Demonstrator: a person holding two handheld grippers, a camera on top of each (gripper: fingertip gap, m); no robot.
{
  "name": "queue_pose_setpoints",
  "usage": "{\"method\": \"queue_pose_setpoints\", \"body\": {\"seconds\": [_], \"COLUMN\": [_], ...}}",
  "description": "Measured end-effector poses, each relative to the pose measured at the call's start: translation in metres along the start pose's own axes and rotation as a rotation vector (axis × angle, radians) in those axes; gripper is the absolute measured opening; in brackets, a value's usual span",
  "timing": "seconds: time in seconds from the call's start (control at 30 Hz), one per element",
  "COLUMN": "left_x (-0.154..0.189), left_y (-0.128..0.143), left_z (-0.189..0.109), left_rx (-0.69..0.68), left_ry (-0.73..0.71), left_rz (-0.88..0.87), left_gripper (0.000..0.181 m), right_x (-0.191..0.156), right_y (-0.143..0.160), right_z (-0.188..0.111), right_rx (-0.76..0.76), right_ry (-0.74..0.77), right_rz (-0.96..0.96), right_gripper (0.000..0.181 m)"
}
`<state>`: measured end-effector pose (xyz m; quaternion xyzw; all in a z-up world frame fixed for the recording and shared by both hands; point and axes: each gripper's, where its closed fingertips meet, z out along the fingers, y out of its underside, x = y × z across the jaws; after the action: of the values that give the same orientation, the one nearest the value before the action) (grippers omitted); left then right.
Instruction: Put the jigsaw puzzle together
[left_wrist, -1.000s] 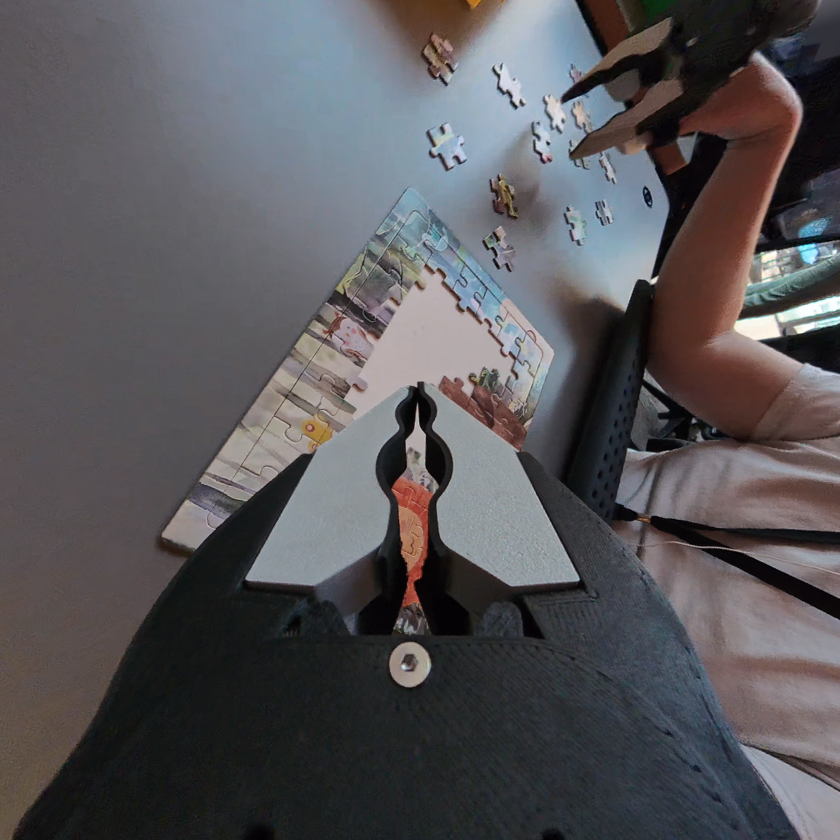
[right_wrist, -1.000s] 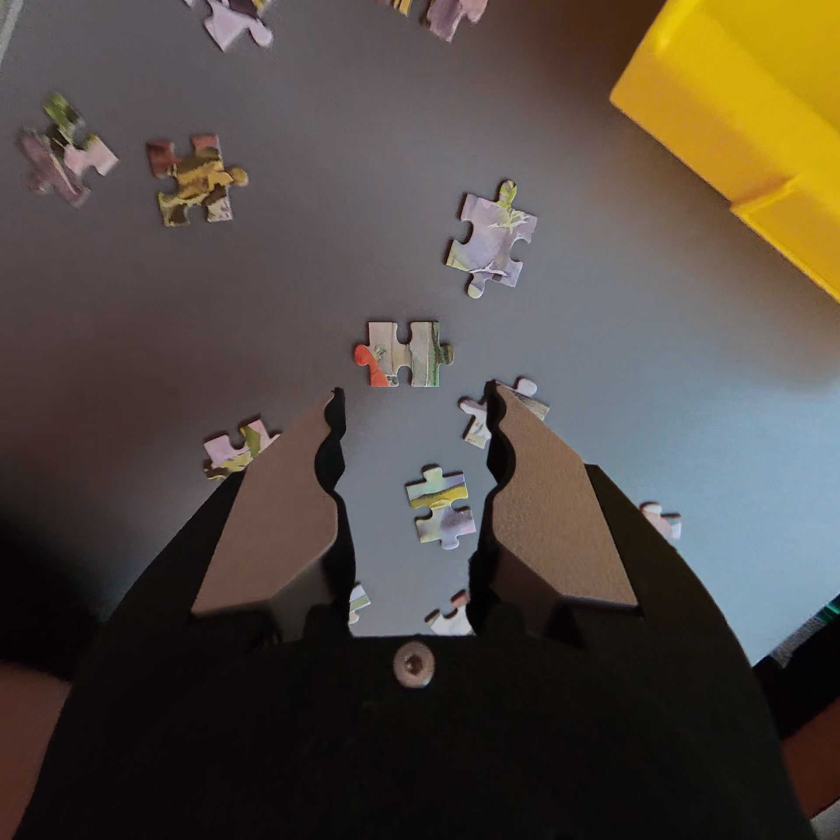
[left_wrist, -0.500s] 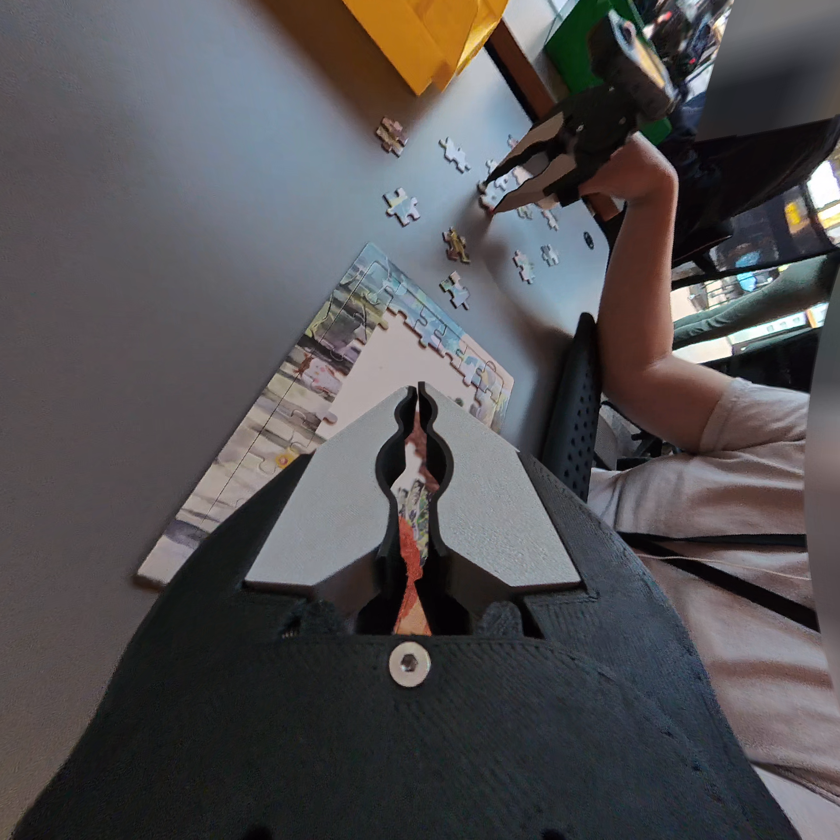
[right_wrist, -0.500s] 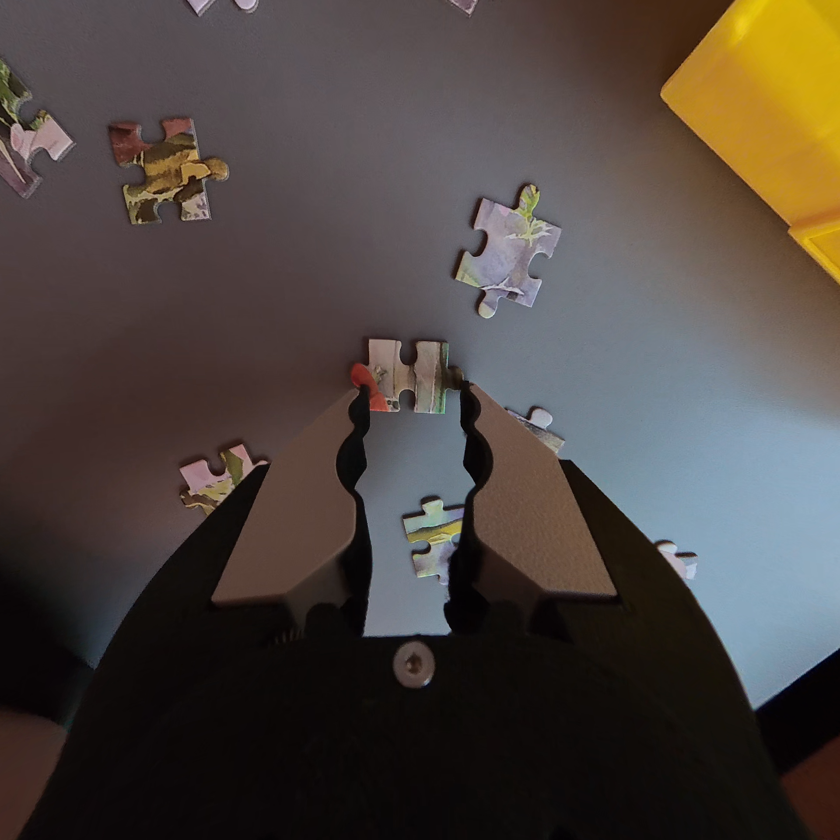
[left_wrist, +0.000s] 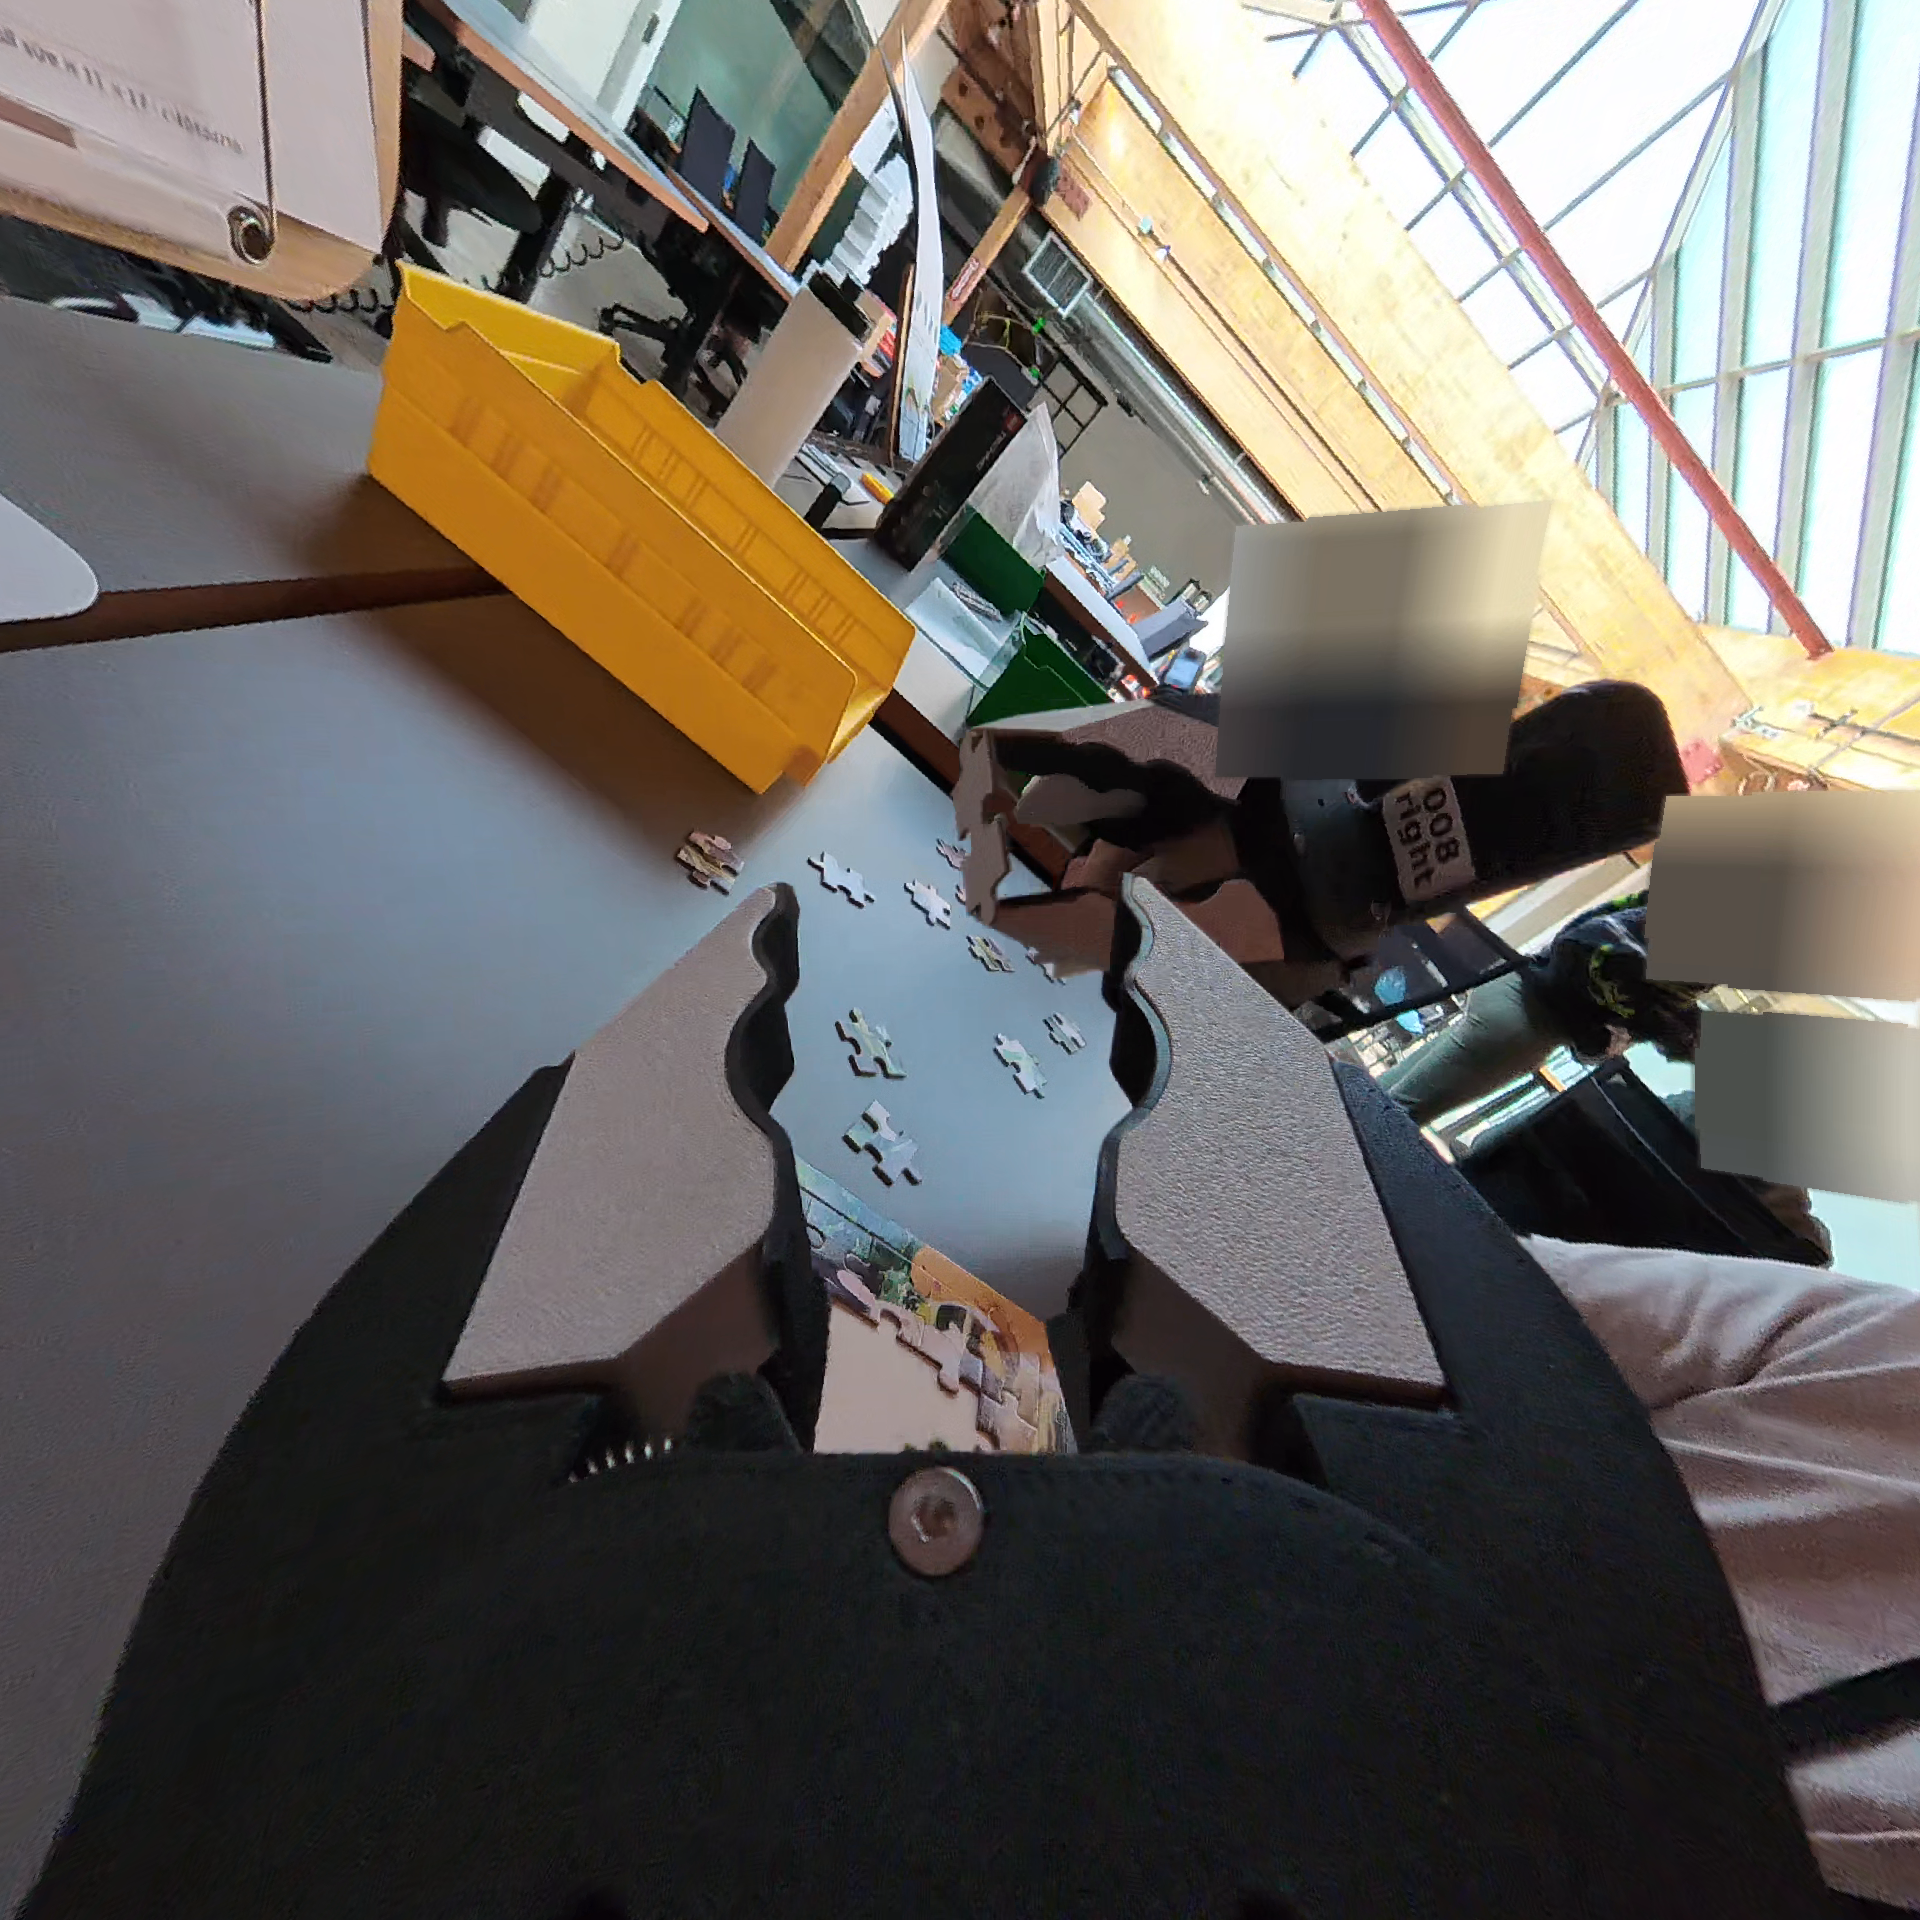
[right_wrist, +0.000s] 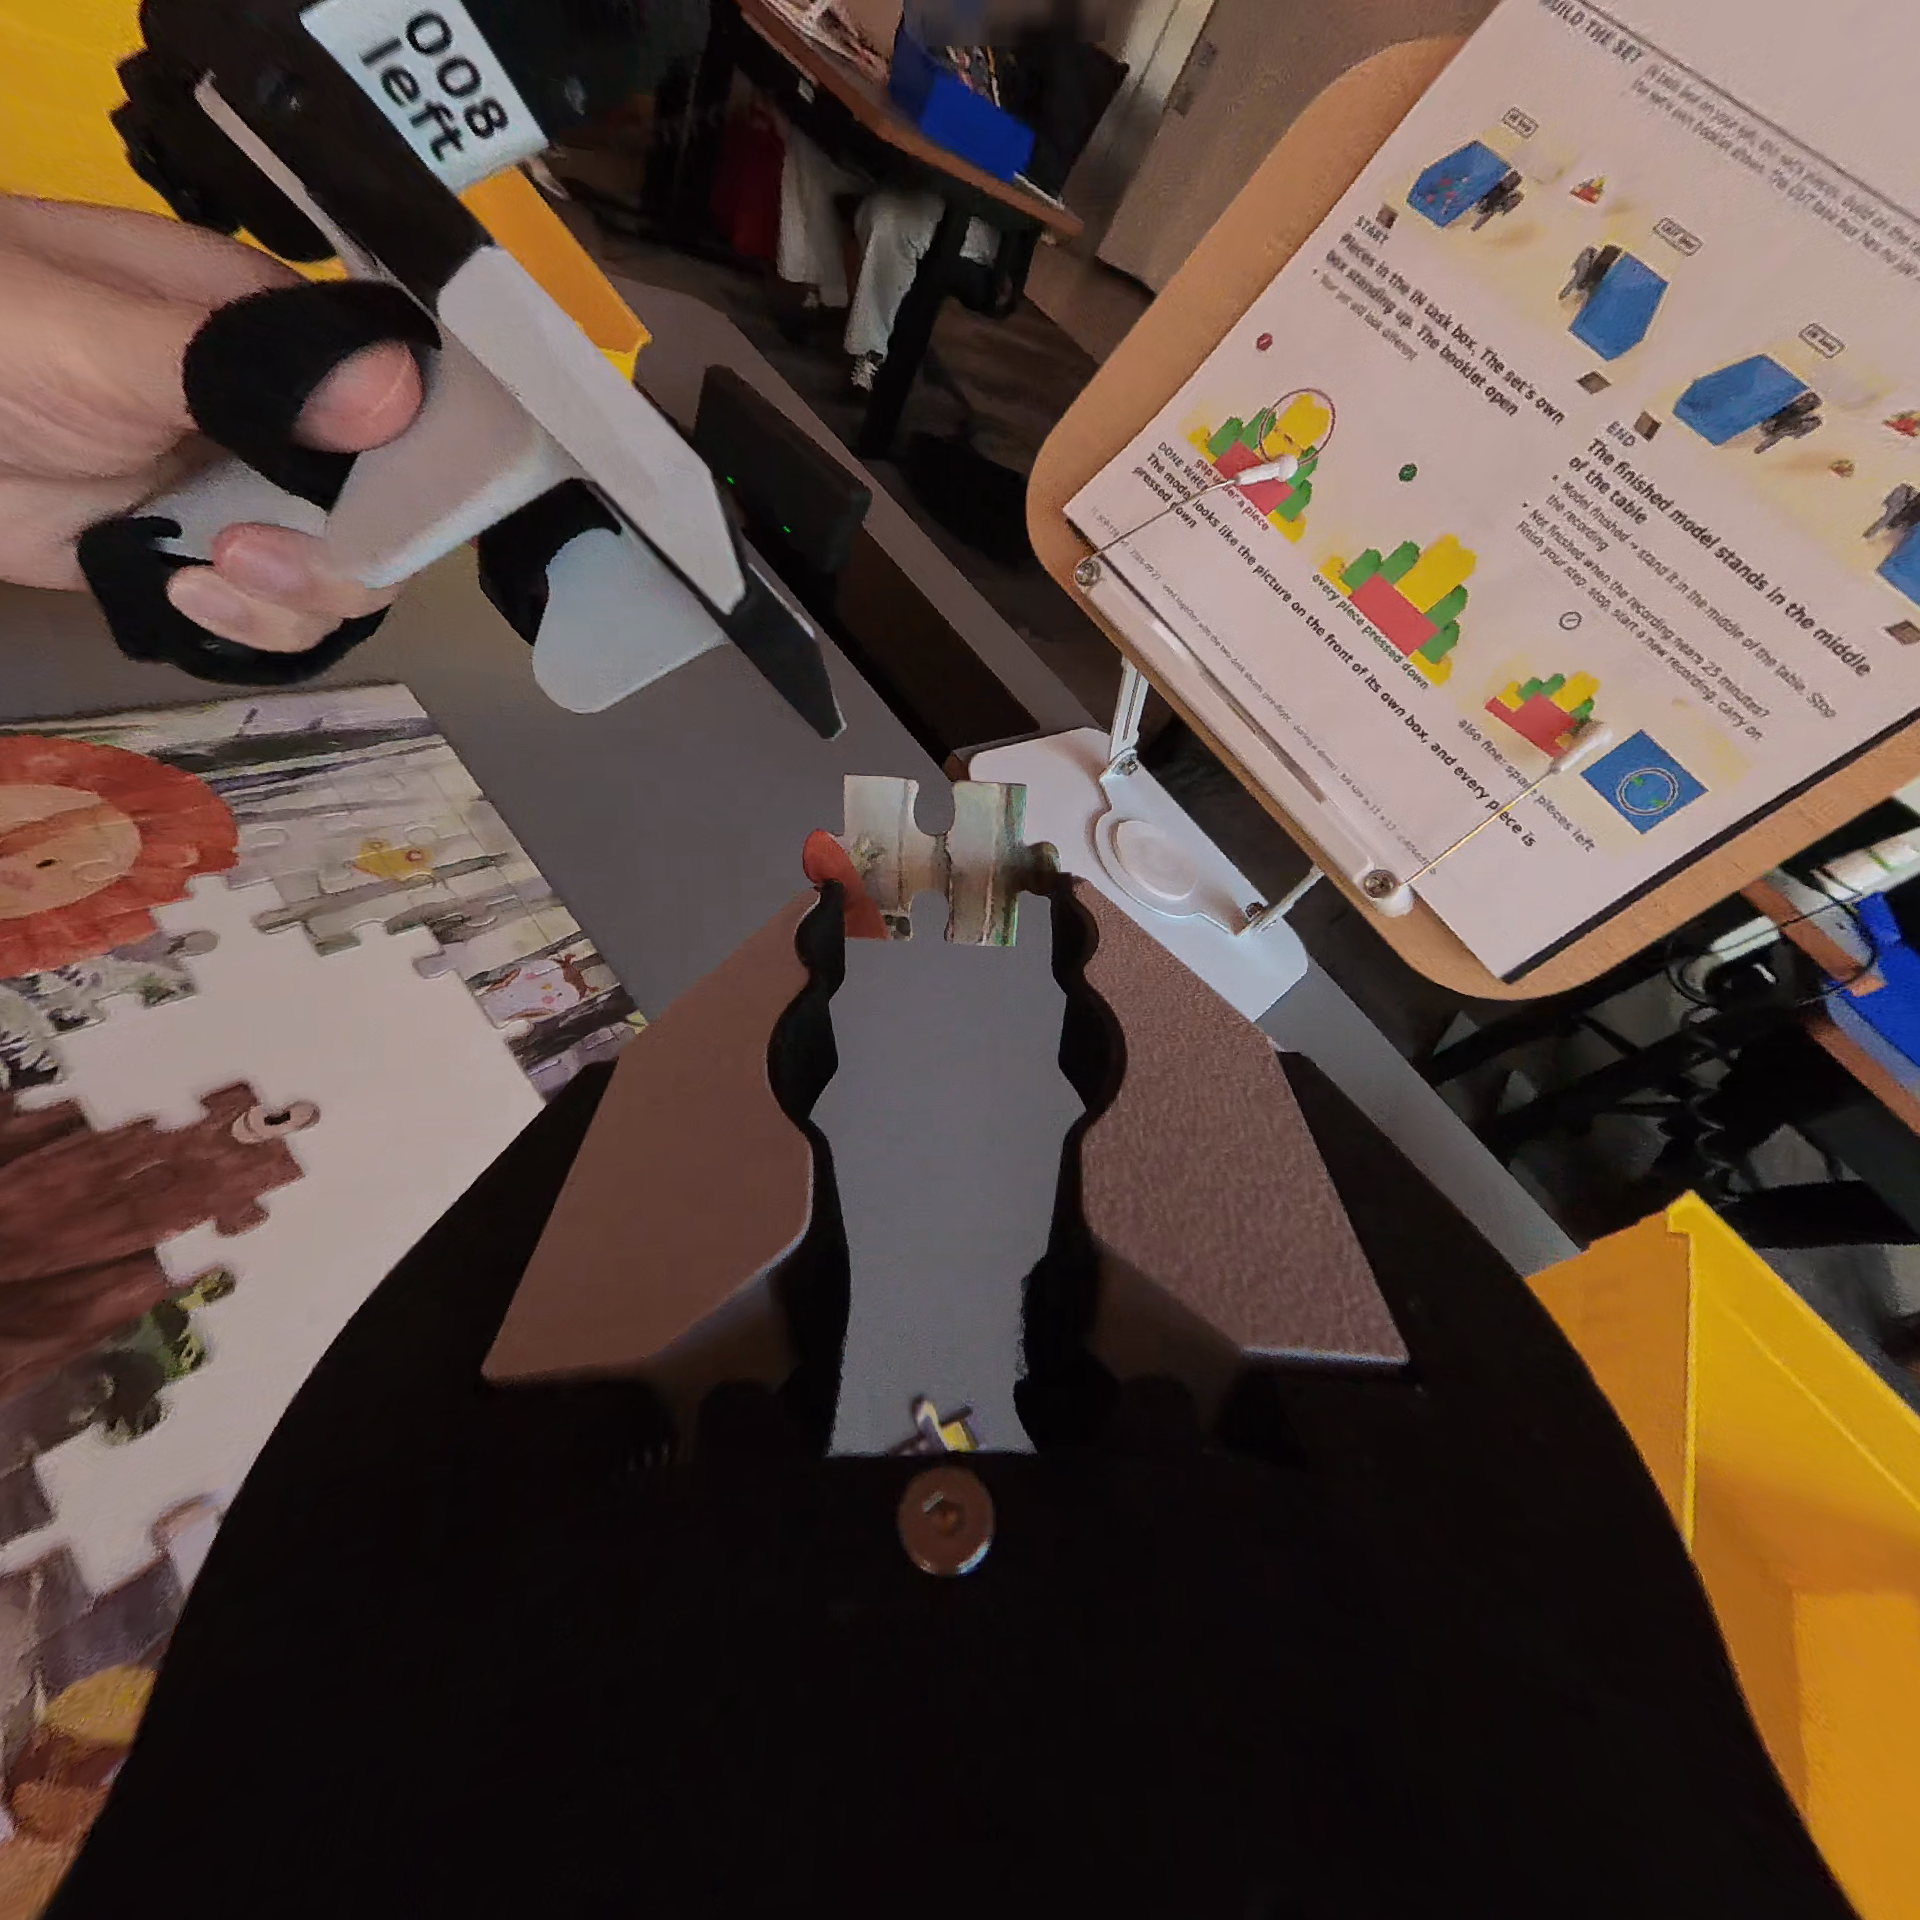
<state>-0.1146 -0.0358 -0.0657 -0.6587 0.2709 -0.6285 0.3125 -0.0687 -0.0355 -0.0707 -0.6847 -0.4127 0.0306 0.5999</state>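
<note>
My right gripper (right_wrist: 940, 899) is shut on a pale jigsaw piece with a red corner (right_wrist: 940, 862) and holds it in the air, beside the part-built puzzle (right_wrist: 312, 987). The puzzle shows a lion and a bear, with a bare white middle. My left gripper (left_wrist: 951, 904) is open and empty, raised over the puzzle's near corner (left_wrist: 935, 1340). Several loose pieces (left_wrist: 868, 1044) lie on the grey table (left_wrist: 312, 935) beyond it. The right gripper (left_wrist: 982, 831) shows farther off in the left wrist view. The left gripper (right_wrist: 717, 665) shows at the upper left of the right wrist view, in a hand.
A yellow bin (left_wrist: 623, 540) stands at the table's far side and also shows in the right wrist view (right_wrist: 1766, 1455). An instruction board on a white stand (right_wrist: 1507, 520) stands past the table edge. A person's sleeve (left_wrist: 1714, 1403) is at the right. About 6 centimetres separates my left fingertips from my right.
My right gripper closed on the red-cornered piece, lifted it off the table and swung toward the puzzle. My left gripper opened, rose and tilted up from the puzzle.
</note>
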Motion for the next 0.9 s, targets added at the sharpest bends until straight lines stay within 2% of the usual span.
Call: {"method": "queue_pose_setpoints", "body": {"seconds": [0.17,0.33,0.5,0.7,0.77,0.8,0.83,0.9], "left_x": [0.011,0.005,-0.004,-0.01,-0.014,-0.017,-0.022,-0.027], "left_y": [-0.008,0.002,0.014,0.019,0.023,0.025,0.03,0.051], "left_z": [0.003,0.009,0.013,0.011,0.005,-0.001,-0.009,-0.032], "left_rx": [0.076,0.016,-0.05,-0.09,-0.14,-0.176,-0.233,-0.419], "left_ry": [0.043,0.027,-0.01,-0.038,-0.053,-0.076,-0.111,-0.158], "left_rz": [0.047,0.051,0.06,0.053,0.048,0.053,0.06,0.06], "left_gripper": [0.041,0.032,0.007,0.0,0.0,0.0,0.0,0.0], "right_x": [-0.015,-0.016,-0.017,-0.022,-0.03,-0.039,-0.043,-0.053], "right_y": [-0.001,-0.006,-0.004,-0.004,-0.006,-0.005,-0.001,0.0], "right_z": [0.021,0.022,0.024,0.024,0.024,0.021,0.018,0.011], "right_rx": [0.009,0.047,0.051,0.052,0.063,0.052,0.027,0.01], "right_ry": [0.058,0.064,0.058,0.031,-0.022,-0.085,-0.114,-0.142], "right_rz": [0.009,0.086,0.106,0.104,0.035,-0.041,-0.142,-0.383], "right_gripper": [0.039,0.039,0.039,0.039,0.04,0.048,0.059,0.06]}}
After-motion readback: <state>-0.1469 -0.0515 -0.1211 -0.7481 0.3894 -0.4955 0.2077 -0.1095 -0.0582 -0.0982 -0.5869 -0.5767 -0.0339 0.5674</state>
